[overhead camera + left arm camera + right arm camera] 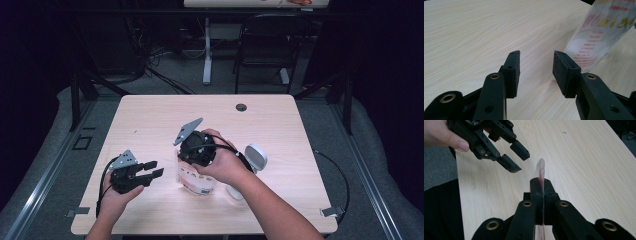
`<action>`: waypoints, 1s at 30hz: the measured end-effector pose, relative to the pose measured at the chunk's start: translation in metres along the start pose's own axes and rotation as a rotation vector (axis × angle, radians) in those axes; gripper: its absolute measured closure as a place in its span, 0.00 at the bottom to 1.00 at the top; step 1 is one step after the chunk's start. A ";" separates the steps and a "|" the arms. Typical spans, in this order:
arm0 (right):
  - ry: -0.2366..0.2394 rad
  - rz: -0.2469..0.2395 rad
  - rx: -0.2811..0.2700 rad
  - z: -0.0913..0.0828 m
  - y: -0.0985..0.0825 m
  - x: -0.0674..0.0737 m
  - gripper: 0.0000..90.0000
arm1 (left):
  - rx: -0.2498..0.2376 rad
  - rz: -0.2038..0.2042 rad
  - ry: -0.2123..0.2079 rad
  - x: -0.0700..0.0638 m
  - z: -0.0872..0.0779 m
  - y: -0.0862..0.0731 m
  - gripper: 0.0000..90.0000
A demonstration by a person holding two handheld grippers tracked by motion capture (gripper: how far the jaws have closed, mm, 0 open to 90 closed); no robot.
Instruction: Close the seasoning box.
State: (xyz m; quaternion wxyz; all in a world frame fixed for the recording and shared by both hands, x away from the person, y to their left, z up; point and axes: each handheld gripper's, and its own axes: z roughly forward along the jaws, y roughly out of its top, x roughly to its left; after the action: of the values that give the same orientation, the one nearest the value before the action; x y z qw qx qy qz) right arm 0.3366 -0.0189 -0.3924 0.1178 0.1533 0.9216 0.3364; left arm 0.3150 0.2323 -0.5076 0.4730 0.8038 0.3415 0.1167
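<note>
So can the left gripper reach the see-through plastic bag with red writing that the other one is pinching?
Probably yes. The left gripper has open jaws aimed at the clear plastic bag with red print, with bare table between. The right gripper grips the bag's edge.

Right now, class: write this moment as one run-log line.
right gripper: shut on clear printed bag | left gripper: open, empty, beside bag | white object: on table, right of bag
</note>
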 end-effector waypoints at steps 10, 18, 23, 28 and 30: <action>0.000 -0.006 -0.029 -0.017 0.000 -0.003 1.00 | -0.001 0.013 -0.010 -0.004 0.002 0.001 0.61; -0.005 -0.026 -0.036 -0.029 0.000 -0.003 1.00 | 0.009 0.039 -0.049 -0.010 0.010 0.001 0.57; -0.001 -0.026 -0.062 -0.042 -0.001 -0.004 1.00 | 0.020 0.066 -0.090 -0.019 0.017 0.001 0.56; 0.007 -0.041 -0.066 -0.049 -0.004 -0.005 1.00 | 0.024 0.090 -0.129 -0.026 0.023 0.002 0.54; 0.007 -0.041 -0.068 -0.050 -0.004 -0.004 1.00 | 0.046 0.108 -0.142 -0.031 0.028 0.001 0.54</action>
State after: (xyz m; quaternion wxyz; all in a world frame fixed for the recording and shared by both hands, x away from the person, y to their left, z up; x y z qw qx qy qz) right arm 0.3234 -0.0529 -0.3574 0.1266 0.1293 0.9131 0.3654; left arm 0.3066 0.1931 -0.5173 0.4703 0.8379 0.2660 0.0767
